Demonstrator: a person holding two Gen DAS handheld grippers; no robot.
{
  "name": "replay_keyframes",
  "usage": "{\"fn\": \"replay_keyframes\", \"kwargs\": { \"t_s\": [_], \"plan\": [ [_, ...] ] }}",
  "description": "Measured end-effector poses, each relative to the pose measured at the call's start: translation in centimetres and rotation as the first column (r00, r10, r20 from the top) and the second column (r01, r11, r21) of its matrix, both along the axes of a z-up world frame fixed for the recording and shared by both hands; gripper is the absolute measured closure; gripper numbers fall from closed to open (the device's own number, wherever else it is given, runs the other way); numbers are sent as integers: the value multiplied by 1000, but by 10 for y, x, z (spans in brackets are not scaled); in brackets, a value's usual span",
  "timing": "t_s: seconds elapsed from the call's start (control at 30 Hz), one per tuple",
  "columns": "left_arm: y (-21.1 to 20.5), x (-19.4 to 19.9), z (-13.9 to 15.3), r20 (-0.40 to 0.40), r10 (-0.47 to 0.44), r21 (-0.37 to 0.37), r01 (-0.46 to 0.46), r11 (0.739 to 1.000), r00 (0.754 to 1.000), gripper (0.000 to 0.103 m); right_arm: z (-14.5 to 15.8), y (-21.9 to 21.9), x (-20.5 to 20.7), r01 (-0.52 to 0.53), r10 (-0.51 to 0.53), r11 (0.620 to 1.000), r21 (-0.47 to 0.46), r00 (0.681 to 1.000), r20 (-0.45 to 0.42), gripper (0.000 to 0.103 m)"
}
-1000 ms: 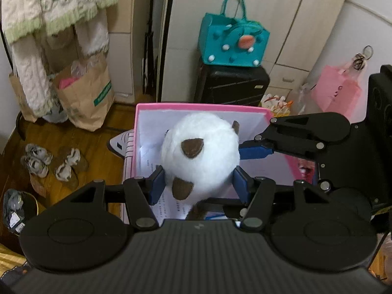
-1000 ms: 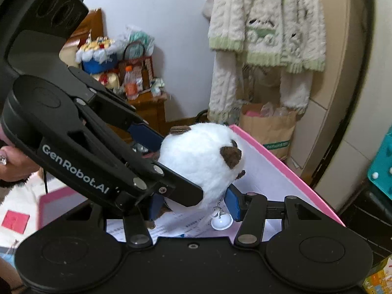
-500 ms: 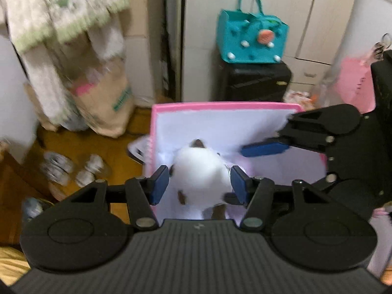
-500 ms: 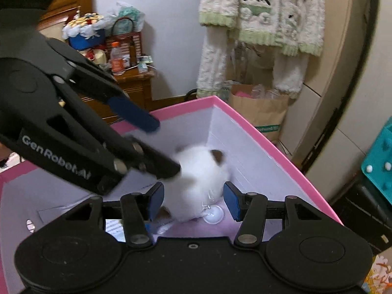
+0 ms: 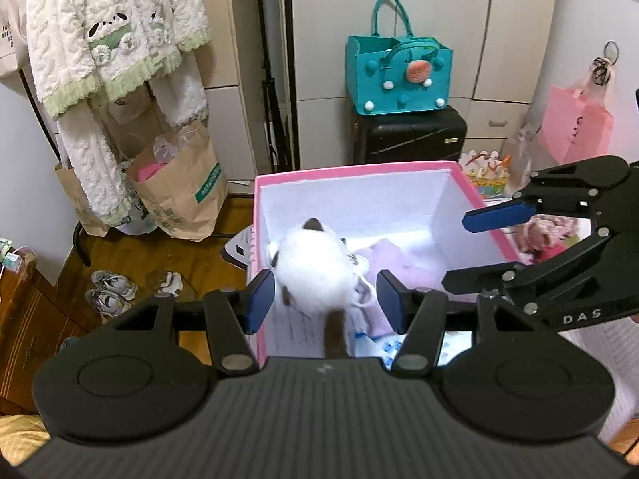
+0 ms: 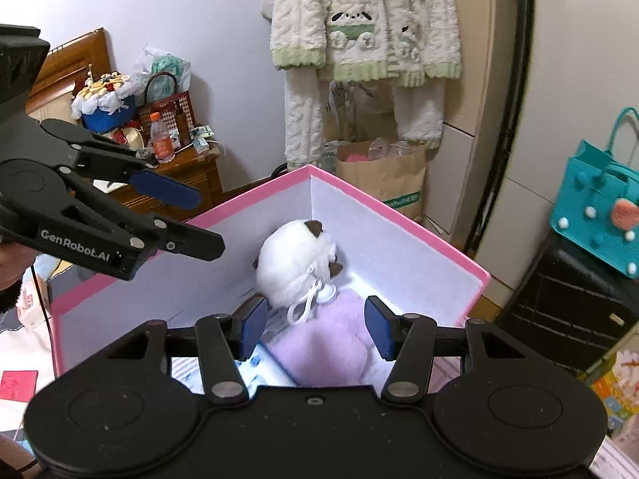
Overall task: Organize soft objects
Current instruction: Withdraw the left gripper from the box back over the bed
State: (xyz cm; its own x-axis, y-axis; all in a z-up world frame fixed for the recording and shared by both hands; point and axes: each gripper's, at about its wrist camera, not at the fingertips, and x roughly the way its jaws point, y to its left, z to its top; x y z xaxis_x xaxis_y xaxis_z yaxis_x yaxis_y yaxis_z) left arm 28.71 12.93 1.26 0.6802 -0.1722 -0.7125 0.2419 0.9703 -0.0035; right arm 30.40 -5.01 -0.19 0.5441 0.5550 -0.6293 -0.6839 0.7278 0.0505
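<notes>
White plush toy point(image 5: 315, 267) lies inside the pink box point(image 5: 355, 168), in the corner by the left and far walls as the left wrist view has it, partly on a lilac soft item point(image 6: 331, 335) and printed papers on the box floor. Body is roundish; long axis runs from the brown tail point(image 5: 334, 333), nearest the left camera, to the brown-tipped ear point(image 6: 313, 228) pointing toward the far wall. White loop and charm point(image 6: 315, 299) trail from it onto the lilac item.

Left gripper point(image 5: 325, 299) hovers over the box's near edge, fingers point(image 5: 261, 299) parted moderately, clear of the toy, holding nothing. Right gripper point(image 6: 315, 325) likewise above the box, fingers point(image 6: 377, 327) apart, empty

Teal bag point(image 5: 399, 76) sits on a black suitcase point(image 5: 409, 137) behind the box
</notes>
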Motion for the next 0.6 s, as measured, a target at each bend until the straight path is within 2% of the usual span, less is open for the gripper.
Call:
{"fn": "replay_keyframes", "kwargs": {
  "t_s": [0.2, 0.4, 0.5, 0.6],
  "plan": [
    [-8, -35, 26, -35, -77, -50, 76, 996, 996, 46, 24, -19, -40, 41, -41, 999, 20, 999, -28, 43],
    [-24, -71, 46, -101, -174, -86, 165, 983, 980, 45, 45, -41, -81, 45, -43, 999, 27, 997, -69, 42],
    [-36, -87, 53, -115, -203, -77, 195, 978, 972, 44, 52, -53, -96, 44, -40, 998, 38, 995, -92, 42],
    [-50, -103, 59, -101, -225, -36, 222, 974, 969, 43, 57, -64, -111, 41, -37, 998, 48, 995, -92, 42]
  ]
}}
